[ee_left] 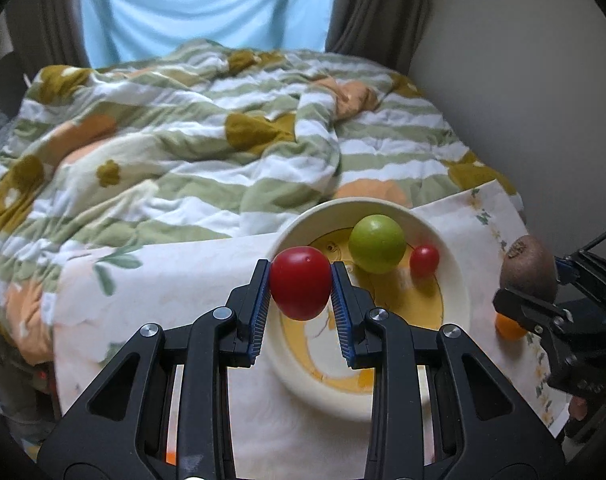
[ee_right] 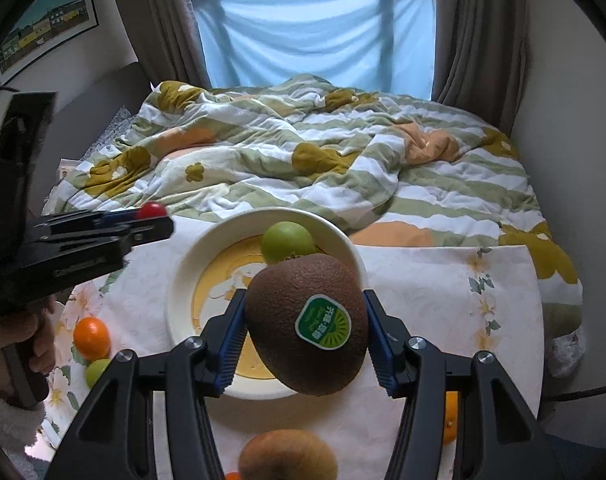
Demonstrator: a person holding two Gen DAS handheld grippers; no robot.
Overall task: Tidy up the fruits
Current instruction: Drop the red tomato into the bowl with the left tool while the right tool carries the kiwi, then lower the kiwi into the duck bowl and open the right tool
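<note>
**Both grippers held fruit over the bowl**

Left wrist view: the left gripper point(ee_left: 301, 280) was clenched on a red tomato point(ee_left: 301, 284). The fruit sat squarely between the two blue pads point(ee_left: 263, 300), pressed on both sides, its far end just past the fingertips. It hung above the near-left rim of the white bowl point(ee_left: 455, 276). In the bowl lay a green fruit point(ee_left: 377, 243) and, just to its right, a small tomato point(ee_left: 424, 261), the two close together toward the far side. At the right edge the right gripper point(ee_left: 531, 292) gripped a kiwi point(ee_left: 529, 268), right of the bowl. Below it showed part of an orange point(ee_left: 509, 328) on the floral cloth point(ee_left: 163, 300). A striped quilt point(ee_left: 183, 140) covered the bed beyond.

Right wrist view: the right gripper point(ee_right: 305, 320) grasped the kiwi point(ee_right: 307, 324), which filled the gap between the pads, sticker facing the camera, and bulged out above and below them. It hung over the near-right part of the bowl point(ee_right: 183, 280), hiding some of the green fruit point(ee_right: 287, 240) behind. At left, the left gripper point(ee_right: 153, 216) carried the tomato point(ee_right: 153, 210) left of the bowl. An orange point(ee_right: 91, 338) and a small green fruit point(ee_right: 97, 372) lay on the cloth at near left; a second kiwi point(ee_right: 287, 456) lay at the near edge.
</note>
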